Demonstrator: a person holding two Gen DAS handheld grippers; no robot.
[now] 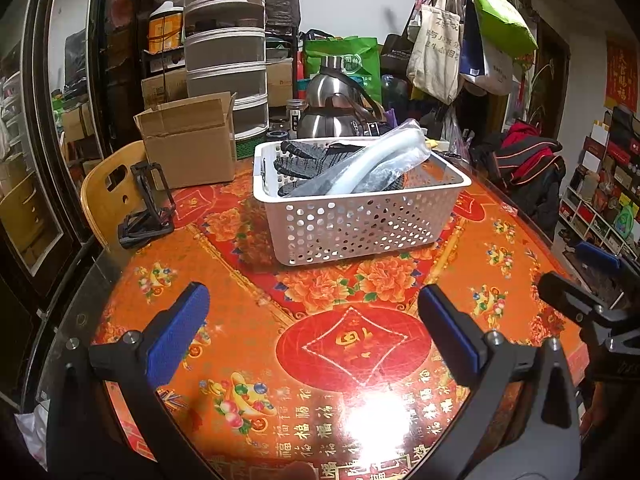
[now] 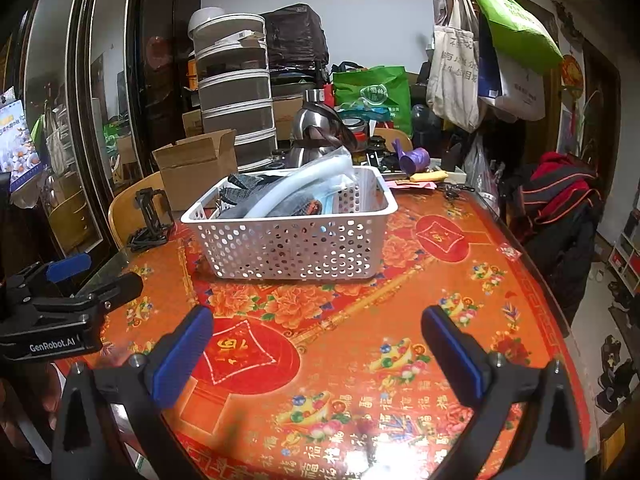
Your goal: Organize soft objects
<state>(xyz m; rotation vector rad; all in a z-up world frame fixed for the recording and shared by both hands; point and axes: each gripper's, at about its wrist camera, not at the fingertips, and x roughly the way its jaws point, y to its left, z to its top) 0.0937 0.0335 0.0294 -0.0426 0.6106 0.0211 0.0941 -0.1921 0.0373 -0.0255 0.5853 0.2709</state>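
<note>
Red tablecloth (image 1: 248,360): filled basket (image 1: 360,220) ahead of left gripper (image 1: 314,334), right gripper (image 2: 318,350), both agape, empty.

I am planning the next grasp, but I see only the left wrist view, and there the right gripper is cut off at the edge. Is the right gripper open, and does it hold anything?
Observer: The right gripper is open. Nothing is between its blue pads.
Operator: Is anything hidden low in the white perforated plastic basket?
Observer: Yes. In the white perforated plastic basket, a light blue piece lies behind the near wall. I cannot tell what it is.
Operator: How does my left gripper look from outside?
Observer: The left gripper is left of the basket. Its black body carries the white words GenRobot.AI.
</note>
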